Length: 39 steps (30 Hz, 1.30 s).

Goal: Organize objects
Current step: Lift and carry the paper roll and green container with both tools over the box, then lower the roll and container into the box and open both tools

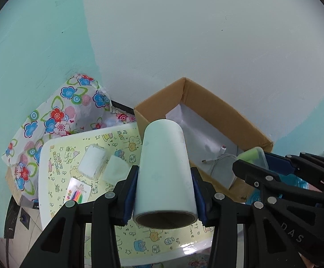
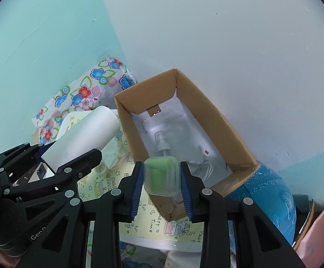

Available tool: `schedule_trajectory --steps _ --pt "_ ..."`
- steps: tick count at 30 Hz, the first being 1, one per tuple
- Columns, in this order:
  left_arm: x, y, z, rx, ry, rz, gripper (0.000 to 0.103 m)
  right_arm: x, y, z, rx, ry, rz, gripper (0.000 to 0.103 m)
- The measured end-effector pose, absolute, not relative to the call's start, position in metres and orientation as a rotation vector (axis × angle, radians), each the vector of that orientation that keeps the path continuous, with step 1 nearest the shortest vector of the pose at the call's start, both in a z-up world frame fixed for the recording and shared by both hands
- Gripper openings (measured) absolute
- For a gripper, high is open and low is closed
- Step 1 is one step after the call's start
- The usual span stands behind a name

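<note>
Left gripper [image 1: 165,192] pinches a white film roll [image 1: 165,167] across its width, blue pads on both flanks, open cardboard core facing the camera. Roll is held in the air above the yellow cartoon tray [image 1: 57,163], far end tilted toward the cardboard box [image 1: 206,102].

Right gripper [image 2: 162,179] is closed on a small clear plastic case [image 2: 162,175] with a green insert; it hangs over the near rim of the box, not yet inside. In the box: a clear pump bottle [image 2: 162,143] and a white cable [image 2: 203,167], on a white lining.

Handling, judged:
- Roll: probably light, stiff thanks to the core, but the film skin looks slick. Mid-length side grip suits it; a squeeze near the open end might ovalise the core.
- Case: light, rigid, smooth walls, likely to slip or pop out if over-squeezed. Flat side faces are the right hold.

Small white packets and a candle card lie on the tray, untouched.
</note>
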<state>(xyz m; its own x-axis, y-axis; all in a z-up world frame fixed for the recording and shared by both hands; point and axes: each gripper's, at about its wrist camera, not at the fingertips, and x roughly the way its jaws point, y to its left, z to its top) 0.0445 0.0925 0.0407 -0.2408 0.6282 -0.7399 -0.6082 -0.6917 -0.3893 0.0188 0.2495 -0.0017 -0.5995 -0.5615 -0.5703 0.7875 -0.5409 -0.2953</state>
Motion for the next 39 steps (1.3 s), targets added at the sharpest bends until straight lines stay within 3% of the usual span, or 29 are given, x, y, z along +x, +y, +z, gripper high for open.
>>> schedule_trajectory --steps 32,33,35,37,39 --pt "0.003 0.184 0.018 -1.278 0.062 1.917 0.047 -0.069 0.249 -0.008 0.607 0.594 -2.123 0.036" --pt "0.003 0.184 0.018 -1.283 0.054 1.907 0.048 -0.069 0.248 -0.009 0.603 0.599 -2.117 0.036" --pt "0.003 0.182 0.020 -1.287 0.052 1.908 0.069 -0.070 0.248 -0.010 0.601 0.601 -2.114 0.036" --pt "0.004 0.177 0.023 -1.275 0.066 1.926 0.077 -0.070 0.248 -0.010 0.598 0.600 -2.117 0.035" --pt "0.004 0.169 0.026 -1.254 0.084 1.956 0.079 -0.069 0.247 -0.011 0.593 0.601 -2.112 0.035"
